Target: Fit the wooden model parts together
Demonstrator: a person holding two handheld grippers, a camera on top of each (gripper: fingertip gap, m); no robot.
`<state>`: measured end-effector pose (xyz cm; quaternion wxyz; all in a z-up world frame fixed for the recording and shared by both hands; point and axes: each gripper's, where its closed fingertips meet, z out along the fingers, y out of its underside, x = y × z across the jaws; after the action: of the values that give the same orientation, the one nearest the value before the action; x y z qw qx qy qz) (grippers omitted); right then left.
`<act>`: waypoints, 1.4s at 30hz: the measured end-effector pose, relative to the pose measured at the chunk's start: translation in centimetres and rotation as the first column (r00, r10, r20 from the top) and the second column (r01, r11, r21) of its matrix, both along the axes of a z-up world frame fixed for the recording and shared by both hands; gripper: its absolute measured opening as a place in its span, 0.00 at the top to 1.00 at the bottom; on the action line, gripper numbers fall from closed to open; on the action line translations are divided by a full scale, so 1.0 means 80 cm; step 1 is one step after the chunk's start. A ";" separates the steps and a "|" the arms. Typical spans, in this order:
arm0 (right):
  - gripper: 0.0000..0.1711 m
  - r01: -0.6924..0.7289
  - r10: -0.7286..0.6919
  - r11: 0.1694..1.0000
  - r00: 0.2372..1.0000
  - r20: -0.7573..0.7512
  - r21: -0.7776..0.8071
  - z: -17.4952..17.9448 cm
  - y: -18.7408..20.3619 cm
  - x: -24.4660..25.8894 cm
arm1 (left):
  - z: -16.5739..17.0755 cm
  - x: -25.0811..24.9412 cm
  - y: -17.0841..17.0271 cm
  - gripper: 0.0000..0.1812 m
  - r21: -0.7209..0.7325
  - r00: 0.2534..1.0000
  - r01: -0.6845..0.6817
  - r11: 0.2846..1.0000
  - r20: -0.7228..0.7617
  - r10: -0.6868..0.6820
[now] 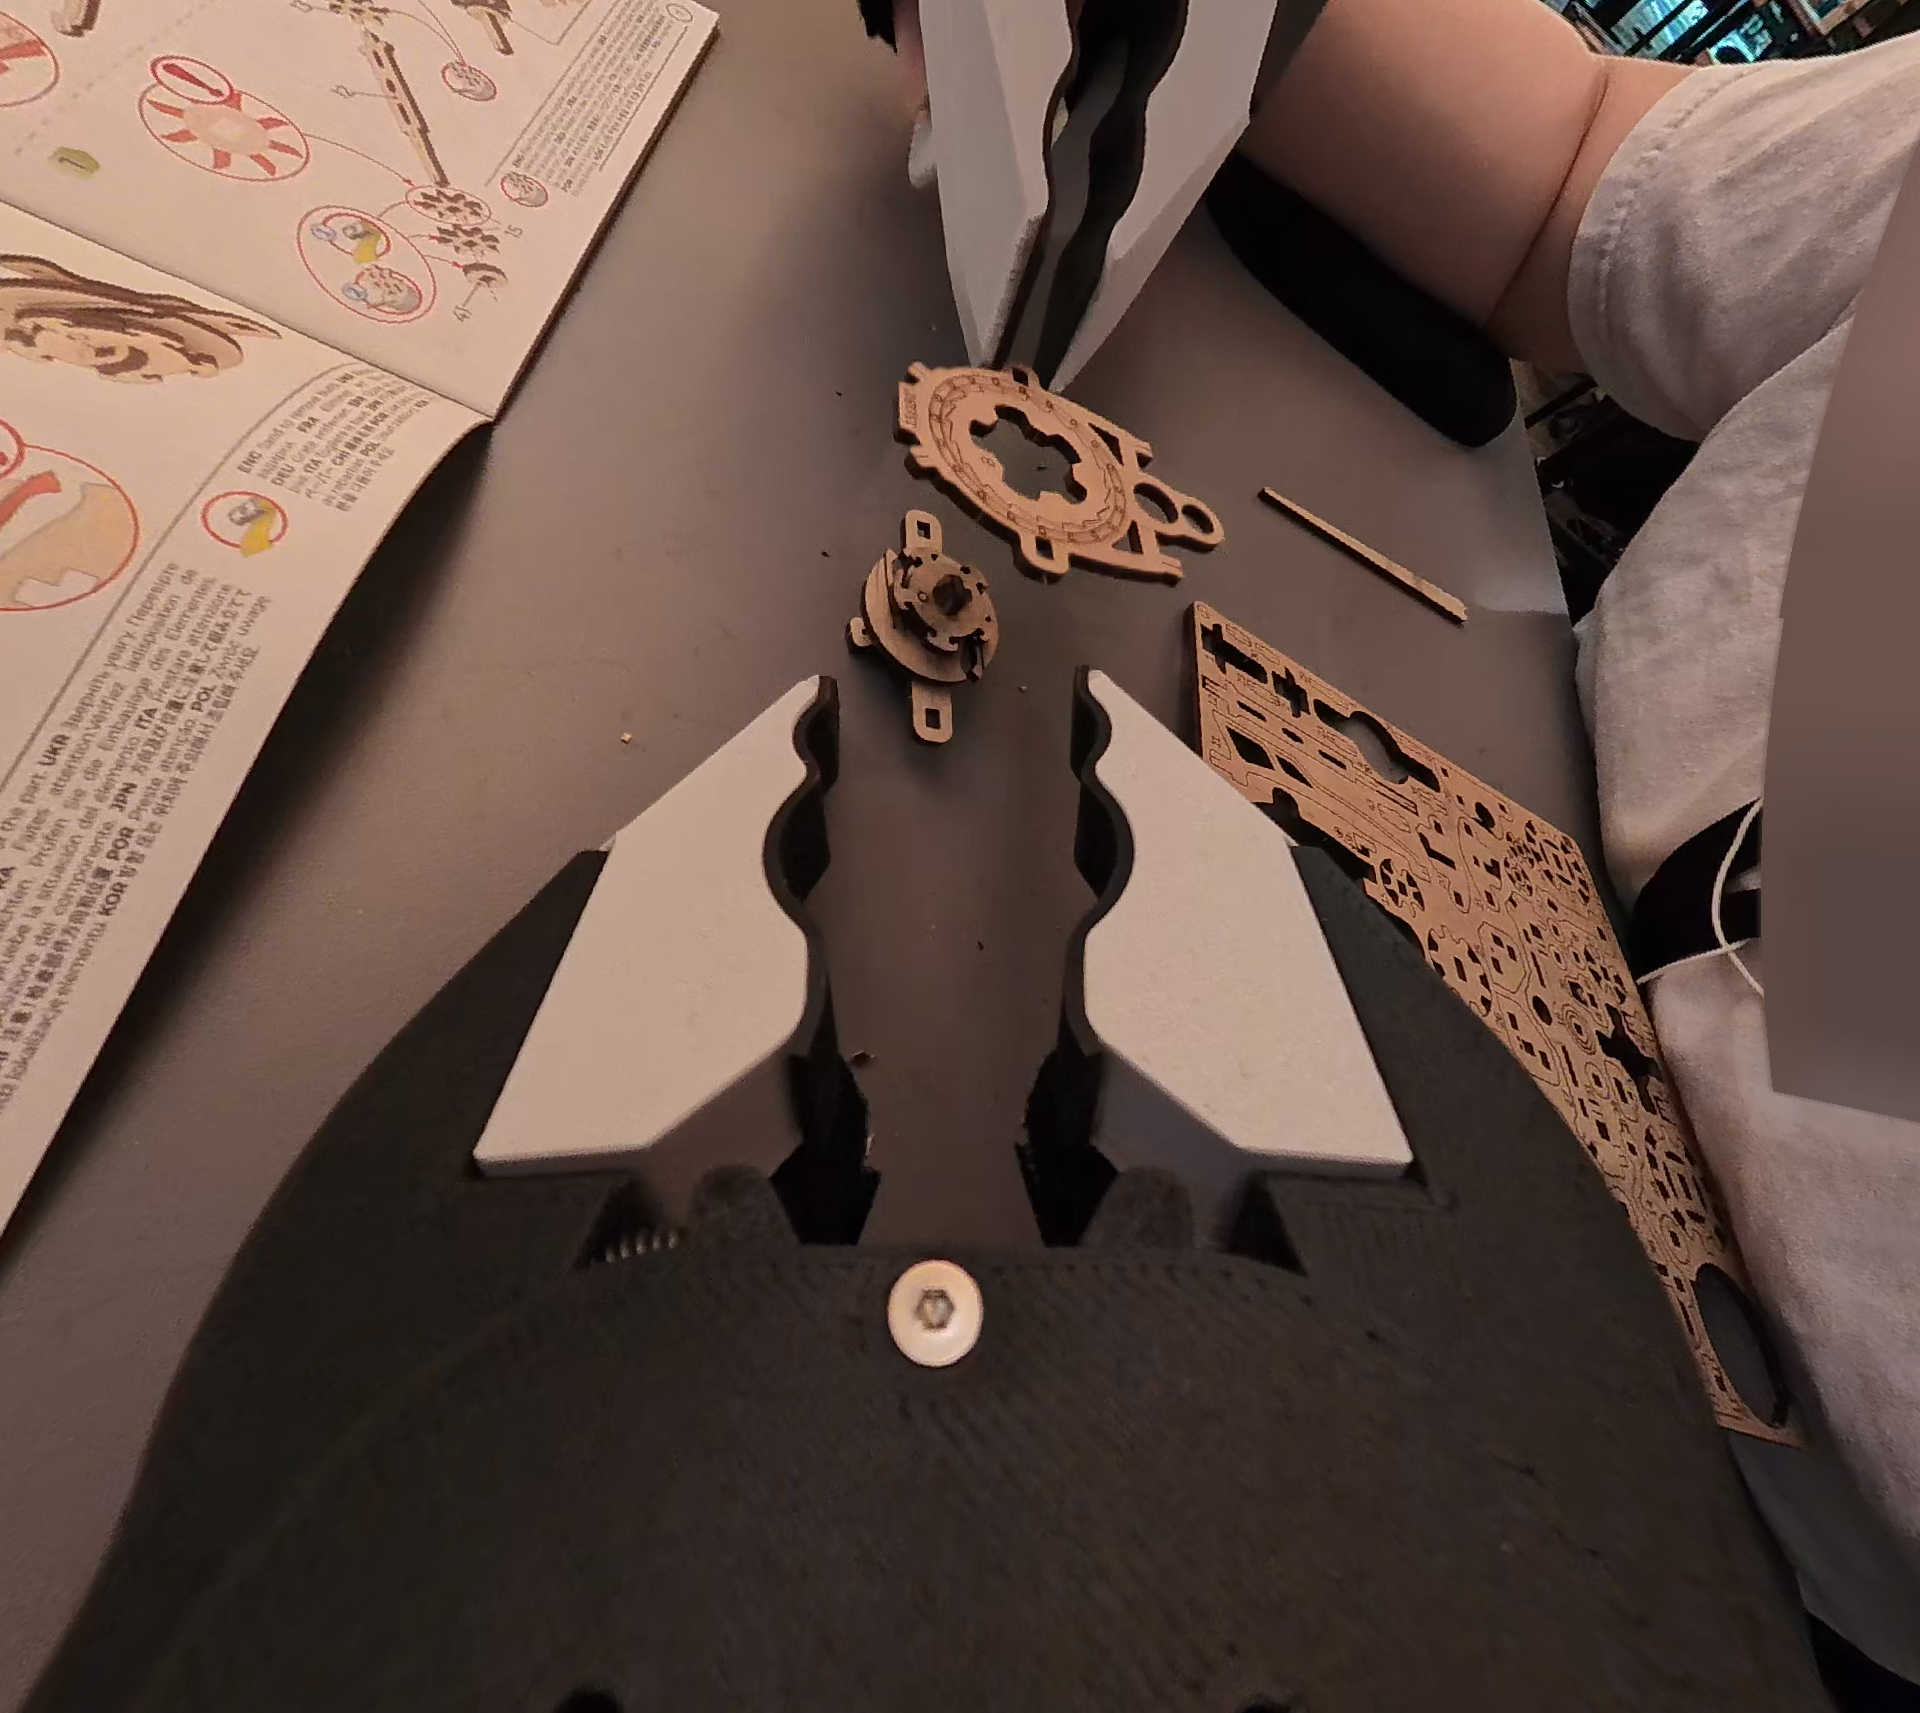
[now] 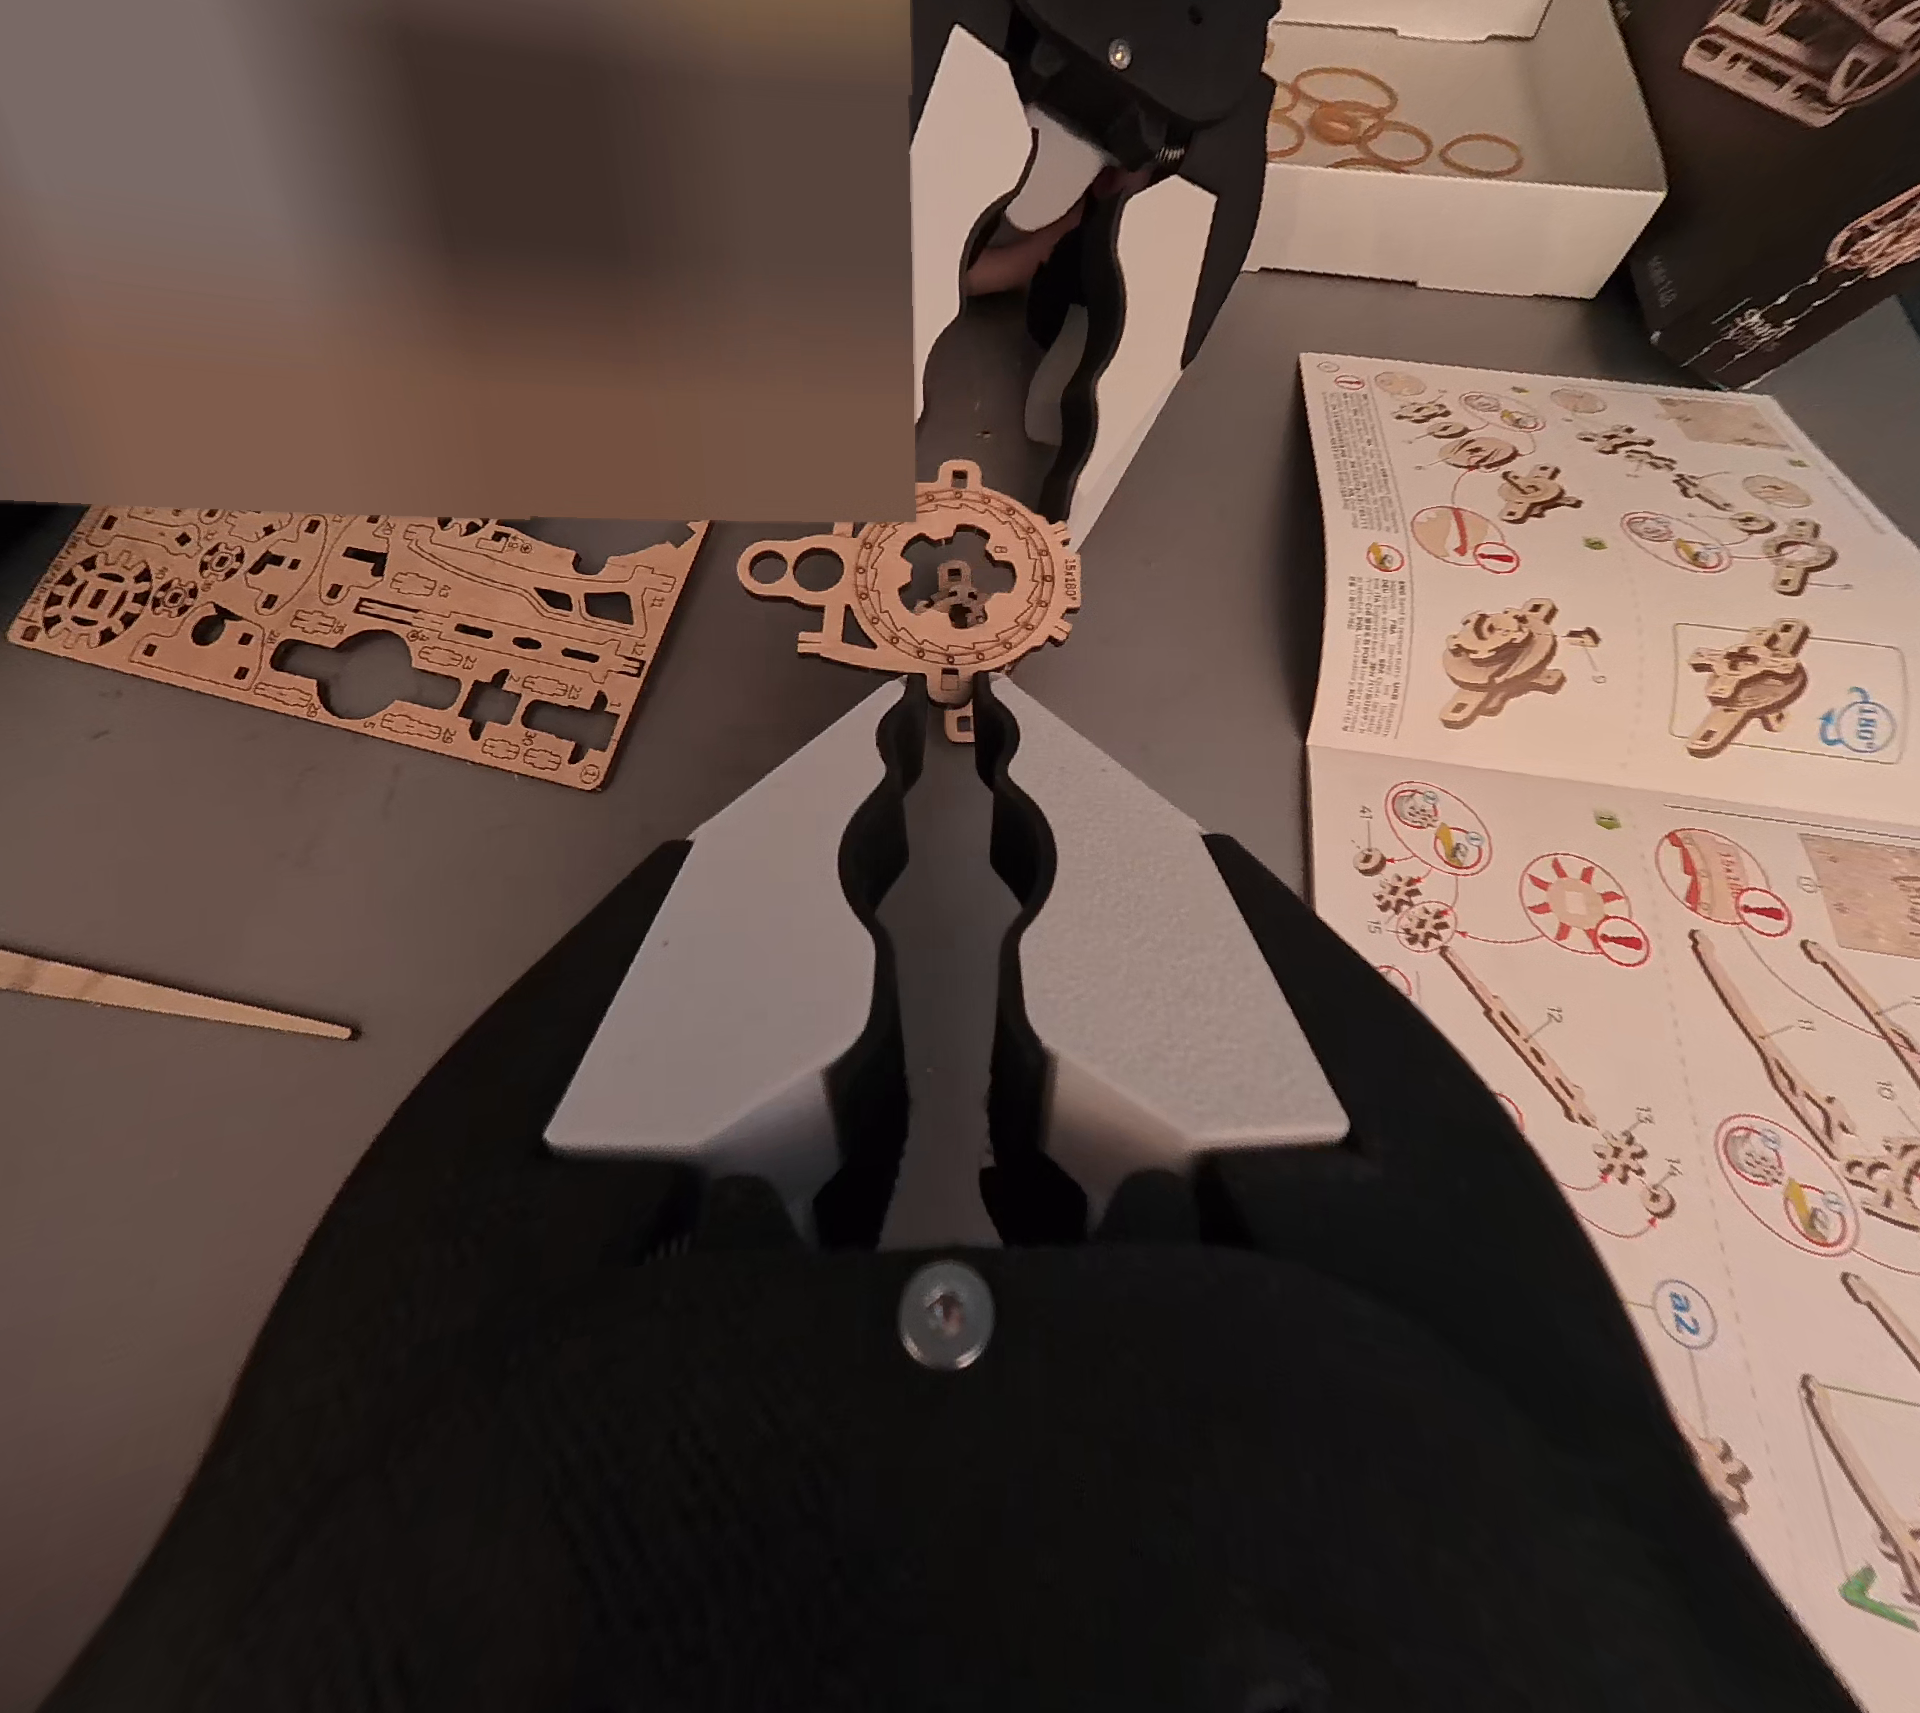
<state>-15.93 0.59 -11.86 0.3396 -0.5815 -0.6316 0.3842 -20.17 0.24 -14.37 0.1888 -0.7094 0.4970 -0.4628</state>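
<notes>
A flat wooden ring plate (image 2: 883, 629) with a toothed centre hole is pinched by one edge tab in my right gripper (image 2: 951, 697), which is shut on it. It also shows in the left wrist view (image 1: 1081, 510), held tilted just above the grey table with the right gripper (image 1: 1023, 364) coming down from the far side. A small wooden hub assembly (image 1: 928, 614) with tabs lies on the table just ahead of my left gripper (image 1: 956, 692), which is open and empty. In the right wrist view the hub (image 2: 956, 603) shows through the plate's hole, with the left gripper's fingers (image 2: 1086, 406) beyond.
An open instruction booklet (image 1: 312, 209) lies left of the left gripper, and shows in the right wrist view (image 2: 1610, 728). A punched wooden part sheet (image 1: 1455, 936) and a thin stick (image 1: 1361, 555) lie on the right. A white box (image 2: 1455, 235) with rubber bands, a dark product box (image 2: 1787, 105) and a person's arm (image 1: 1507, 157) are near. Spacing between my two grippers at the tips: around 6 centimeters. The thin stick (image 1: 1361, 555) is about equally far from each gripper, around 20 centimeters. It is also in sight in the right wrist view (image 2: 166, 995).
</notes>
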 end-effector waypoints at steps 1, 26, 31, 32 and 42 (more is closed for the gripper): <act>0.96 0.003 -0.003 1.000 1.000 -0.001 0.004 0.000 0.001 0.000 | 0.000 0.000 0.000 0.76 -0.001 1.000 0.000 1.000 0.000 0.000; 0.96 0.069 -0.080 0.977 0.996 0.047 0.201 -0.009 0.028 0.015 | -0.002 0.000 0.000 0.77 -0.001 1.000 -0.002 1.000 -0.007 0.002; 0.96 0.028 -0.044 0.980 0.996 0.075 0.195 -0.017 0.013 0.000 | -0.001 0.000 -0.001 0.77 -0.001 1.000 0.004 1.000 -0.004 -0.004; 0.96 0.024 -0.043 0.979 0.995 0.091 0.203 -0.020 0.012 -0.002 | -0.001 0.000 -0.001 0.76 -0.001 1.000 0.006 1.000 -0.004 -0.006; 0.95 -0.007 -0.018 0.981 0.992 0.124 0.196 -0.027 0.001 -0.010 | -0.002 0.001 -0.004 0.75 0.001 1.000 0.019 1.000 -0.007 -0.019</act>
<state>-16.76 0.68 -13.98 0.3561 -0.5699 -0.6848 0.2817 -20.13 -0.08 -14.52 0.1828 -0.7063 0.5044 -0.4618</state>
